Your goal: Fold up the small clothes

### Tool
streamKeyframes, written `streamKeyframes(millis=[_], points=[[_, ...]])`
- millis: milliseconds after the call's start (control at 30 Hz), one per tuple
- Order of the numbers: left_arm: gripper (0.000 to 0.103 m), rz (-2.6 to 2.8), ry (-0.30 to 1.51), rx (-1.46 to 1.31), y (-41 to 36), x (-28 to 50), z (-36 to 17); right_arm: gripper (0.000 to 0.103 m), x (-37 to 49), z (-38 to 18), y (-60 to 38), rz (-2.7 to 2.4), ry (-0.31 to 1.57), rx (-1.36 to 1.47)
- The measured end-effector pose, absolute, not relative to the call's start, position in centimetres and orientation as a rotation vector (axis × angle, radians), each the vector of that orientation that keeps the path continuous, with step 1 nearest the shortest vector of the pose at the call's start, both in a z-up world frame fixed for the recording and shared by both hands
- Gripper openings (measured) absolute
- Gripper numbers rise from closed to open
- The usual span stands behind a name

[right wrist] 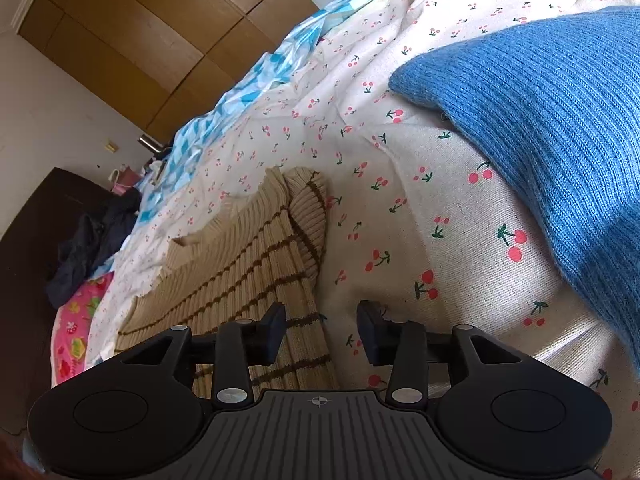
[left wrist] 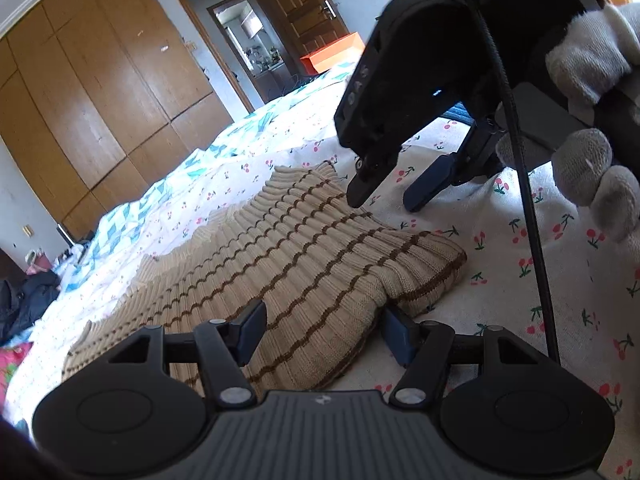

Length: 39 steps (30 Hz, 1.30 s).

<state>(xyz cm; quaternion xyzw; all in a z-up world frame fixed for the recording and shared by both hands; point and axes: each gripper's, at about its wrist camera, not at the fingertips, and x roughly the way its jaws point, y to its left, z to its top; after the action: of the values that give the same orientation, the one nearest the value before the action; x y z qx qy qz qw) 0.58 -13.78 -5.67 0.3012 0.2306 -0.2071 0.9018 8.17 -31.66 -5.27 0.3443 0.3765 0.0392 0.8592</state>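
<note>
Left gripper (left wrist: pixel 322 334) sits low over the near edge of the beige rib-knit sweater with thin brown stripes (left wrist: pixel 280 248). Jaws stand moderately apart, knit between and under them, pads not pressing on it: nothing held. Right gripper (right wrist: pixel 322 330) is also parted with nothing clamped; in the right wrist view one finger hangs over the sweater's edge (right wrist: pixel 248 272) and the other over the white cherry-print bedsheet (right wrist: pixel 400 216). From the left wrist view its tips (left wrist: pixel 384 196) hover at the far edge of the garment; can't tell if they touch the sheet.

Sweater lies flat on the sheet and looks already folded over: a doubled edge shows on the side nearest the right gripper. A blue rib-knit garment (right wrist: pixel 540 112) lies well apart to the right, clear of both tools.

My read: the fold has been laid and let go, next is a fresh grip or tidying.

Doing it well:
- Take both layers at the folded edge, not just the top one, or the fold peels open.
- Come in shallow so the lower pad slides under the knit without catching the sheet.
- Both grippers grip at matching points so the edge stays straight.
- Knit is soft and stretchy: lift little, drag nothing.
</note>
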Motion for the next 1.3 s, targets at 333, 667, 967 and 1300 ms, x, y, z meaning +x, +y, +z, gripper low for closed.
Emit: streamKeyframes(millis=[333,667,967,1300], points=[[0.068,-0.351,0.588,0.456,-9.0,2.1,-3.8,0.041,8.1,-5.1,-31.6,0.092,0.787,0.728],[0.069,-0.338,0.633,0.416,-7.3,1.8,-3.8,0.039,8.2,-5.1,-30.0,0.055,0.81,0.572],[0.068,-0.395,0.569,0.471,-9.3,1.0,-3.5,0.04,7.8,-4.9,-31.3,0.061,0.777,0.662],[0.069,-0.457,0.446,0.699,-14.1,-0.6,-6.5,0.041,7.7,-5.0,-32.7,0.076,0.768,0.764]])
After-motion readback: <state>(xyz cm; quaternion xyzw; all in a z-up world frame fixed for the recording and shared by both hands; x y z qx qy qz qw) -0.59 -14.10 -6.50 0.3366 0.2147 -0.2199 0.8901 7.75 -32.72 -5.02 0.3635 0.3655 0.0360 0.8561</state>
